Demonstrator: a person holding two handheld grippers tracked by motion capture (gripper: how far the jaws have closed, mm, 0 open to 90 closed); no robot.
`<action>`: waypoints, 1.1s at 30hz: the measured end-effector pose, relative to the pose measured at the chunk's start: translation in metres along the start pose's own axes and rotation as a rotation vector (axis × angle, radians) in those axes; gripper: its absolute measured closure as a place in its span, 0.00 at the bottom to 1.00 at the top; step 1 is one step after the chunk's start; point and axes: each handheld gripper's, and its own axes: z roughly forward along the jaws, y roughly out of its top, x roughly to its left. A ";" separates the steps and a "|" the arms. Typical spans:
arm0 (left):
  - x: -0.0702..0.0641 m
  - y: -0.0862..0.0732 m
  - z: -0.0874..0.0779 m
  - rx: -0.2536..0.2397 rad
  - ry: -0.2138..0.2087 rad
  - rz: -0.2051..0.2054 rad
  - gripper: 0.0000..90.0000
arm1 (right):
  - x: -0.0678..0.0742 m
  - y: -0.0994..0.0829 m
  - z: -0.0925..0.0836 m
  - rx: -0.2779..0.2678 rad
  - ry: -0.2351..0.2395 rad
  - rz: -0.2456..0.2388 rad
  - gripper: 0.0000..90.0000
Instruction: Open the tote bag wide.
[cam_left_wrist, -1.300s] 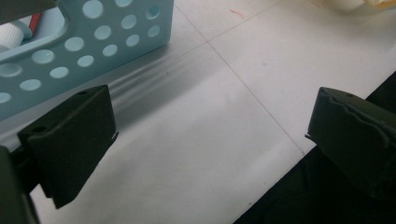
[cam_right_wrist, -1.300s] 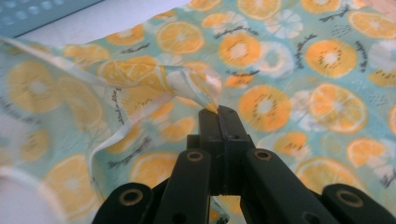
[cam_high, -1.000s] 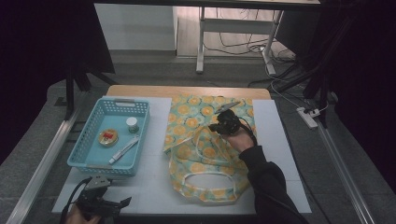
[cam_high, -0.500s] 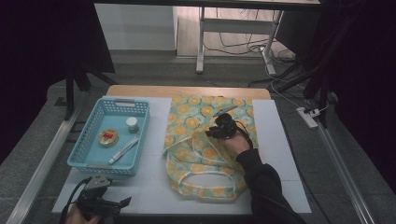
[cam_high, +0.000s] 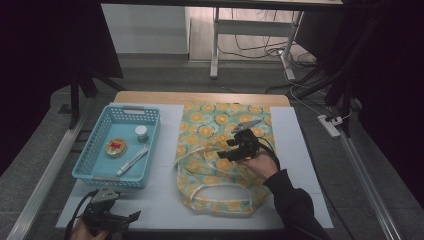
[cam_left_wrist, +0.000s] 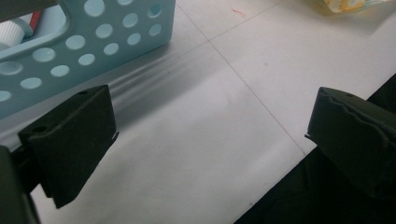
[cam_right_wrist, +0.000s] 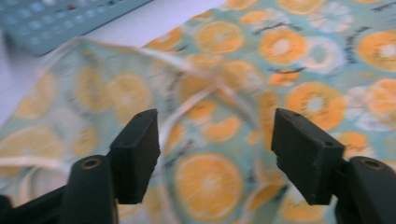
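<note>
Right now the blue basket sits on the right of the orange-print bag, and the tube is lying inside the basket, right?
Not quite. The blue basket sits on the left of the orange-print bag, not the right, as the high view shows. The tube does lie inside the basket.

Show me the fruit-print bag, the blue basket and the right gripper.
fruit-print bag (cam_high: 210, 122): high view, flat upper cloth.
blue basket (cam_high: 82, 165): high view, left wall.
right gripper (cam_high: 231, 148): high view, between its open jaws.
</note>
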 end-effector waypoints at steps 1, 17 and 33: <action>0.000 0.000 0.000 0.000 0.000 0.000 0.01 | 0.005 -0.002 -0.001 0.001 0.012 -0.006 0.32; 0.000 0.000 0.000 0.000 0.002 0.002 0.01 | 0.028 -0.054 0.007 0.146 0.026 -0.041 0.27; -0.001 0.000 0.000 0.003 0.005 0.006 0.01 | 0.025 -0.064 0.004 0.197 -0.035 -0.185 0.93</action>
